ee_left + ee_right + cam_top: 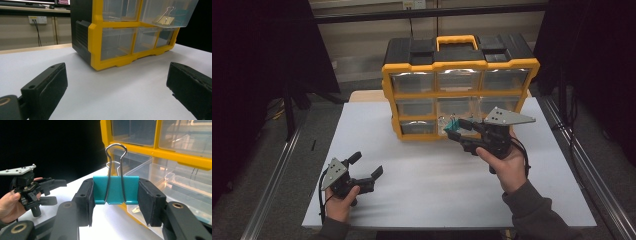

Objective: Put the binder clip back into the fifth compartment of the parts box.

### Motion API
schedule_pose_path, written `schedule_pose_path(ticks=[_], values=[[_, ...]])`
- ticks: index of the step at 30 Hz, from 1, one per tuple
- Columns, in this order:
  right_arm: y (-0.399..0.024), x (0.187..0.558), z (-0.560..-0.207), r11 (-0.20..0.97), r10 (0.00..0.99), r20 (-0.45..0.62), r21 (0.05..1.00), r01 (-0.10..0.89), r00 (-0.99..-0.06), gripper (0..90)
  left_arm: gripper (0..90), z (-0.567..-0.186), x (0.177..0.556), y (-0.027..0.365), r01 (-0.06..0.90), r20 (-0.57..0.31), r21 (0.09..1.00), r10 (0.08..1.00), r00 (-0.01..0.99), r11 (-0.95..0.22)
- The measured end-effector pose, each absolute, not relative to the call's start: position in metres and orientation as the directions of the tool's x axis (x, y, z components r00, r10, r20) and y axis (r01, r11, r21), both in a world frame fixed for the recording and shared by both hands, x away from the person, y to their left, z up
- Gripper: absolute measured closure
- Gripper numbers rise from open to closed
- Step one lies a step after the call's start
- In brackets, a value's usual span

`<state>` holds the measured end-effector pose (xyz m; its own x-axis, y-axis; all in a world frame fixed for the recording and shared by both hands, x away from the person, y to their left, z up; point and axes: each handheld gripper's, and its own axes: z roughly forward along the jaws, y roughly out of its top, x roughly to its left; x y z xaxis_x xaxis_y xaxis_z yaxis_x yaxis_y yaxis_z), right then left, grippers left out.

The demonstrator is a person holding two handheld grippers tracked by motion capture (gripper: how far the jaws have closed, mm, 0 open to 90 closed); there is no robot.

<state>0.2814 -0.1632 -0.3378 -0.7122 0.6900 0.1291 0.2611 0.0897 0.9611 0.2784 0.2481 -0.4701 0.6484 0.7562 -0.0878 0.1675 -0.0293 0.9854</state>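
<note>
Right gripper view shows your right gripper [115,202] clamped on a teal metal binder clip [115,189], its black pads pressing the clip's two flat sides while the silver wire handles stand upright above the jaws. Just behind the clip sits a clear plastic drawer [160,176], pulled out of the yellow-framed storage cabinet with a black top [175,155].

High view places that gripper and its clip [452,125] in front of the cabinet's [459,65] lower row, toward the far edge of the white table [432,190] (the cabinet stands at that far edge, near the middle). Your right hand [507,165] comes in from the near right.

Your left gripper [362,167] rests near the table's near left corner, well apart from the cabinet, with its jaws spread wide and nothing between them. Left gripper view shows another clip [165,16], with silver wire handles, lying in an open drawer.
</note>
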Motion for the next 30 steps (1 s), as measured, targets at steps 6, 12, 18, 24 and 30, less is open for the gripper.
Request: schedule_pose_path(ticks=[6, 12, 18, 24, 30], values=[[-0.165, 0.285, -0.334, 0.083, 0.697, 0.129, 0.963, 0.258, -0.705, 50.5, 3.5, -0.47, 0.278, 0.248, 0.172, -0.094, 0.985, 0.757, 0.647, -0.024], [-0.165, 0.289, -0.33, 0.081, 0.706, 0.125, 0.963, 0.255, -0.697, 50.5, 3.5, -0.47, 0.278, 0.248, 0.167, -0.084, 0.985, 0.755, 0.65, -0.035], [-0.166, 0.295, -0.324, 0.079, 0.726, 0.114, 0.966, 0.246, -0.679, 50.5, 3.5, -0.47, 0.279, 0.248, 0.168, -0.086, 0.985, 0.755, 0.65, -0.032], [-0.167, 0.301, -0.321, 0.079, 0.743, 0.104, 0.967, 0.242, -0.661, 50.5, 3.5, -0.47, 0.279, 0.248, 0.167, -0.088, 0.986, 0.755, 0.65, -0.029], [-0.168, 0.308, -0.322, 0.077, 0.76, 0.103, 0.966, 0.246, -0.642, 50.5, 3.4, -0.47, 0.279, 0.248, 0.166, -0.086, 0.986, 0.749, 0.657, -0.032]])
